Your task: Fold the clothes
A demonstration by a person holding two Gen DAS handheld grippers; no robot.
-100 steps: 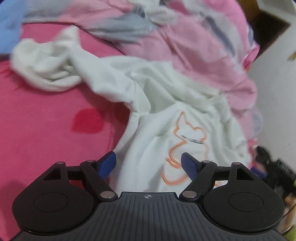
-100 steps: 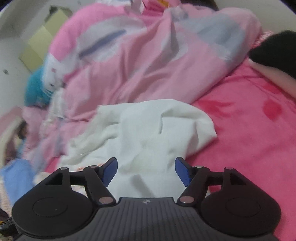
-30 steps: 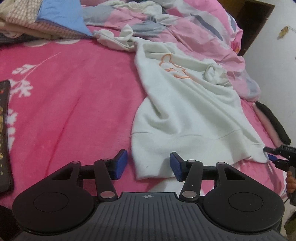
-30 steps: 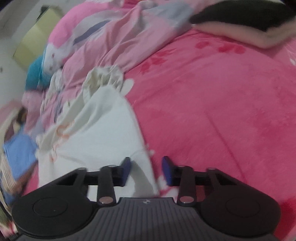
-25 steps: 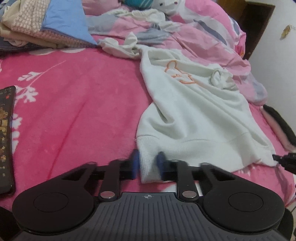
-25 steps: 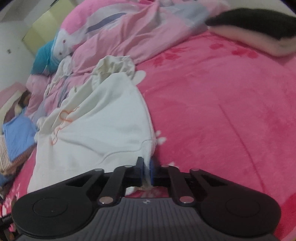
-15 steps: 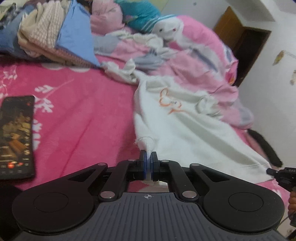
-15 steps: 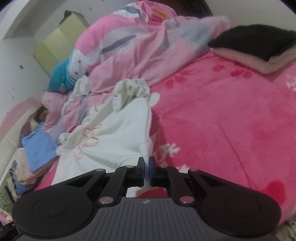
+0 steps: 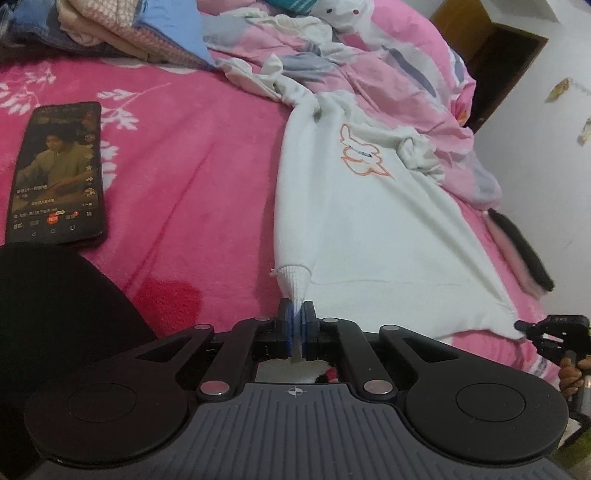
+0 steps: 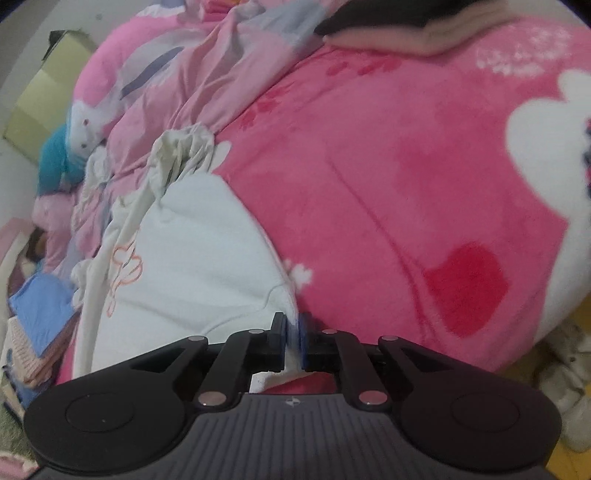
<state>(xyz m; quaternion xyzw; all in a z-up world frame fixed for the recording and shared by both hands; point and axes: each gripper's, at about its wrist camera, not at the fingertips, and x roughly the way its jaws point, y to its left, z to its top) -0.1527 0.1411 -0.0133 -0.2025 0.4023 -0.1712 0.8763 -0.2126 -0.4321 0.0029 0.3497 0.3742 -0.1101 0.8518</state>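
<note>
I hold the white sweatshirt (image 9: 373, 229) by its hem corners – left gripper (image 9: 295, 332) and right gripper (image 10: 293, 341) each clamped shut on one – its length stretching away across the pink bed (image 9: 192, 177), sleeves seemingly bunched.

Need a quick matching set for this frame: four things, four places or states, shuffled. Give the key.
Things
1. white sweatshirt
2. phone
3. left gripper
4. stack of folded clothes

Places or states
A. lying screen up, lit, on the pink blanket at the left of the left wrist view
B. at the far top left of the left wrist view
C. spread on the blanket, orange outline drawing facing up
D. shut on a ribbed hem corner

Pairs: 1-C, 2-A, 3-D, 4-B
</note>
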